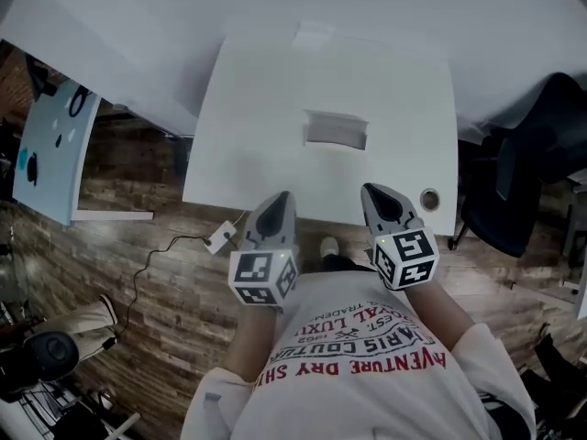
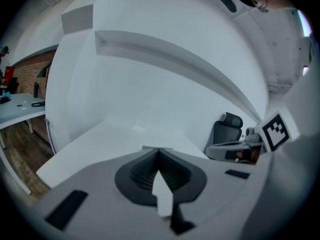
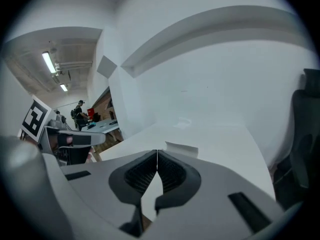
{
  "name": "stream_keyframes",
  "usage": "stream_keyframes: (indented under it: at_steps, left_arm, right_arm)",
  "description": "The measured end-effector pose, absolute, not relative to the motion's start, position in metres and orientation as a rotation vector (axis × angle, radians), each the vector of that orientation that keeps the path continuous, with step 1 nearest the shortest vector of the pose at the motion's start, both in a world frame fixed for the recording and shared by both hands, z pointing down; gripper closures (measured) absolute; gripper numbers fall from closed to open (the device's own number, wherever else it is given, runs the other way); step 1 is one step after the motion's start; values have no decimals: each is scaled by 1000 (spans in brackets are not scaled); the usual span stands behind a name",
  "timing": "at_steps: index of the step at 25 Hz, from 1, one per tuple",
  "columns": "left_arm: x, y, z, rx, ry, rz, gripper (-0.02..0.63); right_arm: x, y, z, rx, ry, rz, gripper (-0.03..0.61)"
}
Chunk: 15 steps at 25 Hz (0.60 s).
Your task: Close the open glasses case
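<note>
White glasses case (image 1: pixel 336 129) lies open mid-table (image 1: pixel 248 108), well apart from left gripper (image 1: pixel 279 199) and right gripper (image 1: pixel 372 192), both clenched empty at the near edge, likely poised to reach

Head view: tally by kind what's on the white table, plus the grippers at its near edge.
Glasses case: 1
Round port: 1
Grippers: 2 (left gripper, right gripper, both shut, empty)
Total: 4
A faint shape at the far edge is too unclear to count.
</note>
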<state>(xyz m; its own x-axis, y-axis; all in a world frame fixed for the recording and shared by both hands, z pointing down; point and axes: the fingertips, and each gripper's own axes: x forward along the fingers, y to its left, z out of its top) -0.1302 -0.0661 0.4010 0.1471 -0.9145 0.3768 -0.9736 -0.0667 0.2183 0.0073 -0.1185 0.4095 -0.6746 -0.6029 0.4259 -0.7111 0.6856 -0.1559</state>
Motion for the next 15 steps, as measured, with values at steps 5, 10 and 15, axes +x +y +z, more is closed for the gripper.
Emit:
stream_keyframes:
  at_steps: [5,10,15]
  left_arm:
    - [-123,-95,427,2038,-1687,260,615]
    - [-118,-129,447,2090,-1556,330,615]
    - [-116,-164,466,2139,-1428,408,615]
  right_arm:
    - [20,-137,424,1140,-2477,527,566]
    - [22,-158,439,1241,-2399,569,566]
    - [19,-171,462,1308,-2295,647,566]
